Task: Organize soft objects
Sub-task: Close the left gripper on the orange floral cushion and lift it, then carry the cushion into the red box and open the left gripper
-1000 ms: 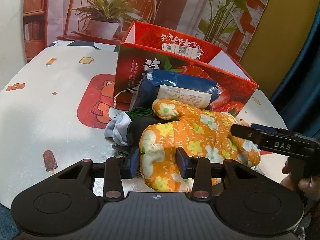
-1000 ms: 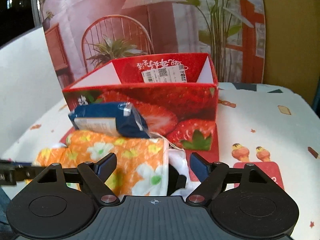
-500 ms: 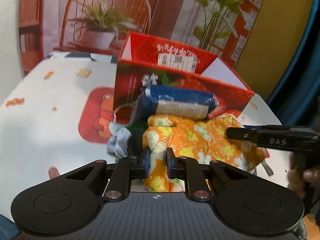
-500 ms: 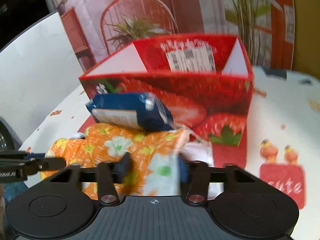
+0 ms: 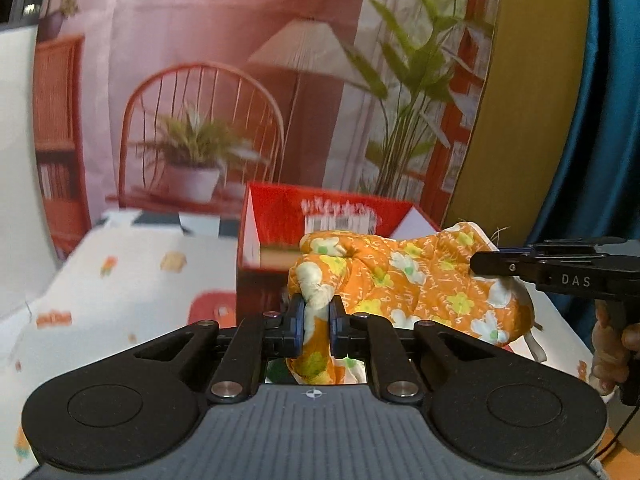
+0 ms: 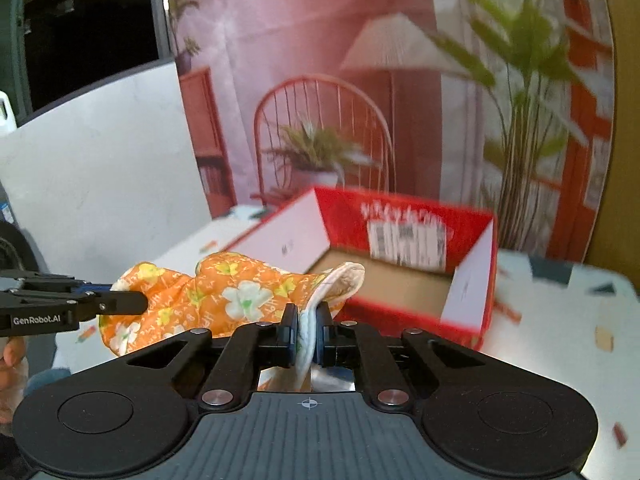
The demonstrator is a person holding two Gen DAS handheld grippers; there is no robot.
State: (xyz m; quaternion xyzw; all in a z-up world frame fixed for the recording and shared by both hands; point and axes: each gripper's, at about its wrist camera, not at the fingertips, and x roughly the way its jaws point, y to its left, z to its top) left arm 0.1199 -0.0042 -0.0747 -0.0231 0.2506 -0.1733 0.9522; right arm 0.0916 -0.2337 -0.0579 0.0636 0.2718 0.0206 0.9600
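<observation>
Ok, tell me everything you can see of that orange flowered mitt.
The orange quilted fabric mitt with white and yellow flowers hangs slung between both tools. The left tool pinches one bunched end, the right tool clamps its pale-lined cuff edge. It sags, crumpled, in front of the open red strawberry-print cardboard box.

Black grippers (image 5: 316, 328), "DAS", "GenRobot.AI" markings

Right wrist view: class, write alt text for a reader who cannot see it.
The right gripper is shut on the pale edge of an orange flowered oven mitt, held above the table; the left gripper grips its far end. Behind stands an open red strawberry box.
</observation>
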